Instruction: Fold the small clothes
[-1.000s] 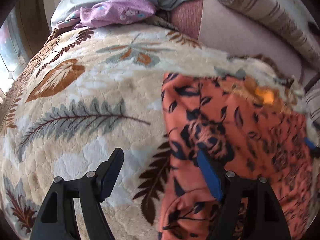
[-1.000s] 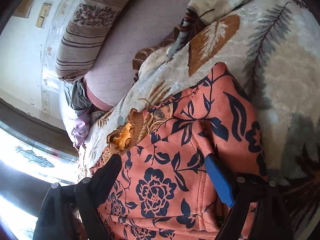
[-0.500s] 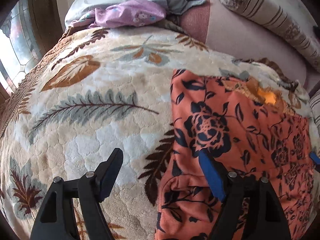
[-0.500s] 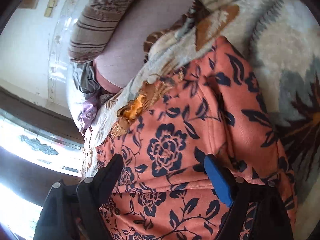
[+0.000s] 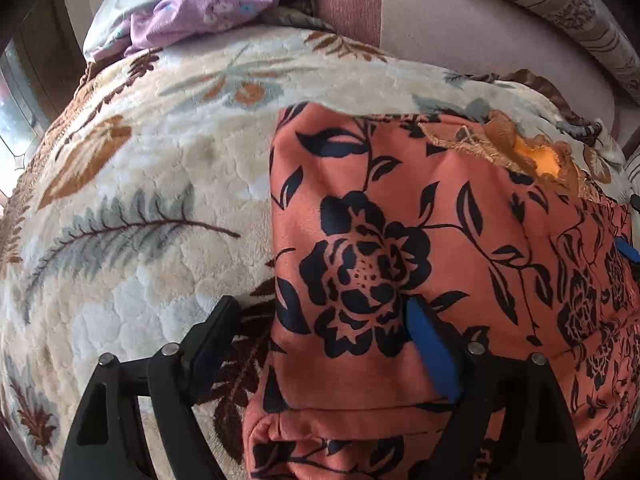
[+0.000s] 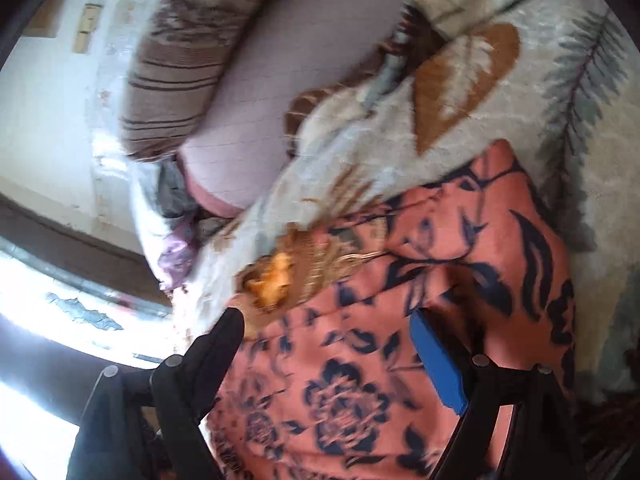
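An orange garment [image 5: 420,240] with dark navy flowers lies spread on a cream leaf-patterned blanket [image 5: 140,200]; it has a gold embroidered neck patch [image 5: 532,156]. My left gripper [image 5: 320,320] is open just above the garment's left edge, one finger over the blanket, the blue-padded finger [image 5: 430,348] over the cloth. In the right wrist view the same garment [image 6: 400,320] fills the lower half, and my right gripper [image 6: 326,332] is open over it near the embroidered neck [image 6: 276,280]. Its blue tip shows at the left wrist view's right edge [image 5: 626,250].
A purple floral cloth [image 5: 208,12] and a grey garment lie on a pale pillow at the back. A pink cushion [image 5: 460,28] and a striped brown bolster [image 5: 560,4] lie behind the blanket. A bright window [image 6: 60,308] is on the left.
Both grippers have stayed open. The left view has closed in on the garment's left edge. The right view has swung and is blurred, with the neck patch now nearer its left finger.
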Tool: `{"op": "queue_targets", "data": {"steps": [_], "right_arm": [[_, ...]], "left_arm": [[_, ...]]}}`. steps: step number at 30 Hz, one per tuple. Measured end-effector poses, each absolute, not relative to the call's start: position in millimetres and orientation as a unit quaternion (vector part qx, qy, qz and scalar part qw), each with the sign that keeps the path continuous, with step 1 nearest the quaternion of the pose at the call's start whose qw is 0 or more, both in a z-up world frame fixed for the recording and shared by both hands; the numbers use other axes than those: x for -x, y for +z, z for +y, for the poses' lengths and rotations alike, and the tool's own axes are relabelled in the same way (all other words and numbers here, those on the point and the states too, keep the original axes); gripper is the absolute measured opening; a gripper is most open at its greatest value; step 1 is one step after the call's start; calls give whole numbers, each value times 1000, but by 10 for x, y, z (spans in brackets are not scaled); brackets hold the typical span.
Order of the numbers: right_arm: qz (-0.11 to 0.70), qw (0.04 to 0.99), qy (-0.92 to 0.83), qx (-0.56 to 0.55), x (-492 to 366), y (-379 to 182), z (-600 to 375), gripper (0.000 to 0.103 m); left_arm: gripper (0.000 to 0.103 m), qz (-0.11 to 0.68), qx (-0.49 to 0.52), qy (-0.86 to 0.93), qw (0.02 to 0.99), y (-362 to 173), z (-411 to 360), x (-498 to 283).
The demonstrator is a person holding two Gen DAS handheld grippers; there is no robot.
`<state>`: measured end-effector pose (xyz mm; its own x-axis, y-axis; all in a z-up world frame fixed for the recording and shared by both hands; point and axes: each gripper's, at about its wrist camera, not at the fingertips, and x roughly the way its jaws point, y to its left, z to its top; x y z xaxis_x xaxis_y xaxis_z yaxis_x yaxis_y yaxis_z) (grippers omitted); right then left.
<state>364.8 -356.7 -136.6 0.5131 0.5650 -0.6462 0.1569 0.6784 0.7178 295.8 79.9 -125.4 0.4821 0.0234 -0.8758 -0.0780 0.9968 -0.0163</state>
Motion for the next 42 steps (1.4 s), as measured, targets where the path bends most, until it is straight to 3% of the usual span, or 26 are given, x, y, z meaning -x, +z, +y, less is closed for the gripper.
{"op": "queue_targets", "data": {"steps": [2,7,12,21,31,37,39,40,41,42], "right_arm": [[445,781,125,-419,-3593,-1377,-3660,86],[443,824,136,-326,-2995,-908,-3557,87],[468,831,121,-275,-1984,-724,-3767,87],[571,775,81,-259,-467,-914,-4177,87],[593,737,94,-311,48,-1261,-4204,84],[606,729,87,-307,80,-1326,-4185,58],[611,728,78,-302,78,-1341,-4194,50],[613,728,76,-299,79,-1354,-4198,48],[615,728,73,-294,80,-1358,-4199,42],[617,730,66,-286,83,-1353,-4199,33]], "left_arm": [[89,505,47,33,861,-1108,842,-2897],[88,457,70,15,886,-715,1070,-2382],[88,459,103,-4,883,-579,1338,-1526],[88,532,146,-37,833,-949,1288,-181],[88,556,148,-20,818,-1131,1172,237],[87,561,151,-15,814,-1161,1176,261],[77,563,139,-1,814,-1174,1159,242],[63,565,131,15,814,-1170,1171,248],[53,564,125,24,816,-1156,1181,261],[49,563,122,22,817,-1146,1200,276]]}}
